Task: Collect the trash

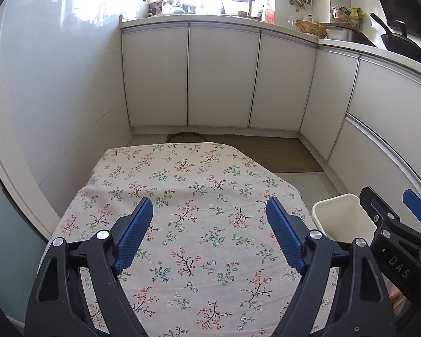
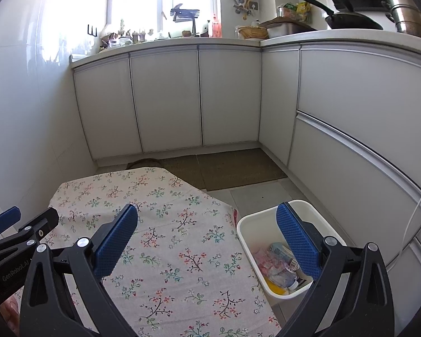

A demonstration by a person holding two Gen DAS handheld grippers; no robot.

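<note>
Since the trash (image 2: 278, 266) already lies piled in the white bin (image 2: 245, 229) just beside the table's right edge, it looks light, crinkly and soft: wrappers and a small carton, best pinched by a loose edge. Both the left gripper (image 1: 209, 234) and the right gripper (image 2: 207, 241) hang wide open above the floral tablecloth (image 1: 199, 196), holding nothing. Cabinets (image 2: 165, 98) stand well beyond, and nothing blocks the bin.

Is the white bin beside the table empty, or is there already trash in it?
Not empty. In the right wrist view the white bin stands upright and holds trash: crumpled wrappers and packaging, over a yellow piece at its bottom.
</note>
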